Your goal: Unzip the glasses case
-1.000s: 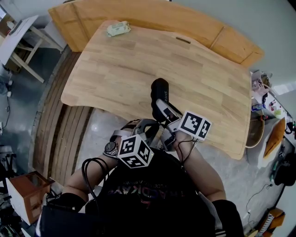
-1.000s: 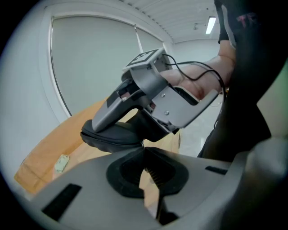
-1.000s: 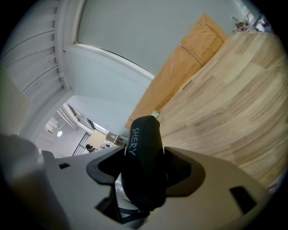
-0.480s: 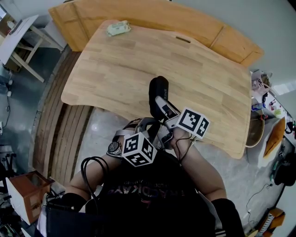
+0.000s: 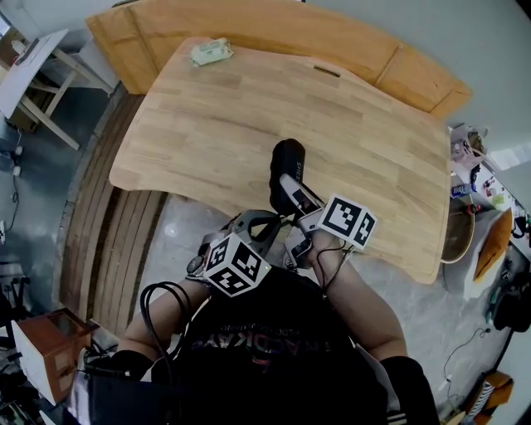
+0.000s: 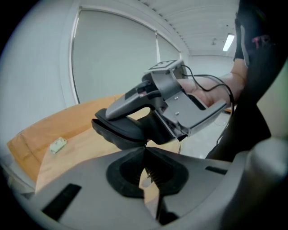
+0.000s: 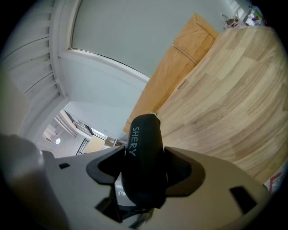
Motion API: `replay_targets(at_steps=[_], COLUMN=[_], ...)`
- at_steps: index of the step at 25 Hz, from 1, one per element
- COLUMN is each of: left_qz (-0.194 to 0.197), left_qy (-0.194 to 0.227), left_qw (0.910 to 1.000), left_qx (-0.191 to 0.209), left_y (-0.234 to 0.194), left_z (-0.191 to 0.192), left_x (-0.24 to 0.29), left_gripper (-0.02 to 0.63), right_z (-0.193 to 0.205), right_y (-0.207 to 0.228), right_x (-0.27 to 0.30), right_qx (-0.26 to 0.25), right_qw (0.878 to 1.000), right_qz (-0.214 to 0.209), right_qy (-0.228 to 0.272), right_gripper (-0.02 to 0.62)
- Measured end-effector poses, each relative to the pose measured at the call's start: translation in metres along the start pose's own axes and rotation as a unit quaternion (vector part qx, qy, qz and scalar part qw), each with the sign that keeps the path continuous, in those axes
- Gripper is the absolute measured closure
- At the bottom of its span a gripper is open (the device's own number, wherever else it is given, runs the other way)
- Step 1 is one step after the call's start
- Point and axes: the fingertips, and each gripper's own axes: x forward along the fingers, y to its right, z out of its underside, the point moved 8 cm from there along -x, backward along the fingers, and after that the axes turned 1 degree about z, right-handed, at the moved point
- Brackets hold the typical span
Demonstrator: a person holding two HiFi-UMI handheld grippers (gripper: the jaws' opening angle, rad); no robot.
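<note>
A black glasses case [image 5: 287, 162] with white lettering is held above the table's near edge. My right gripper [image 5: 290, 189] is shut on its near end, and the pads press both sides of the case [image 7: 143, 157]. In the left gripper view the case [image 6: 121, 130] sticks out leftward from the right gripper [image 6: 148, 121]. My left gripper [image 6: 145, 148] is shut, its tips meeting at the case's lower seam on a thin dark tab that looks like the zipper pull. In the head view the left gripper [image 5: 270, 226] sits just below and left of the right one.
The wooden table [image 5: 207, 124] lies under and beyond the case. A small pale green object [image 5: 211, 51] rests at its far left corner. A long wooden board [image 5: 249, 23] runs behind the table, and cluttered shelves [image 5: 473, 166] stand at the right.
The left gripper has rolled about its own axis, and its marker cube has shifted slightly left. The right gripper and the case have stayed nearly still.
</note>
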Motion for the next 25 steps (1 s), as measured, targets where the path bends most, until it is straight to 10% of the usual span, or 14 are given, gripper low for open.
replay_targets(at_steps=[7,12,16,25], left_qz=[0.001,0.11,0.155,0.154], left_qy=[0.063,0.148,0.162,0.134], left_qw=[0.9901,0.9476,0.9321,0.9225], left_qx=[-0.126,-0.261,-0.285,-0.328], left_y=[-0.022,-0.015,-0.002,0.019], left_z=[0.018,0.03,0.03,0.027], left_x=[-0.024,-0.032,-0.026,0.001], left_gripper=[0.597,0.597,0.597,0.597], right_z=[-0.017,-0.042,-0.081,-0.143], right_y=[0.021,0.049,0.09,0.139], right_x=[-0.01,-0.019,-0.029,0.003], right_qx=[0.004,-0.149,-0.323,-0.502], right_qw=[1.0,0.989,0.94,0.815], right_qz=[0.007,0.012,0.053,0.021], right_qy=[0.017,-0.021,-0.092,-0.288], right_gripper=[0.304,0.302,0.302,0.301])
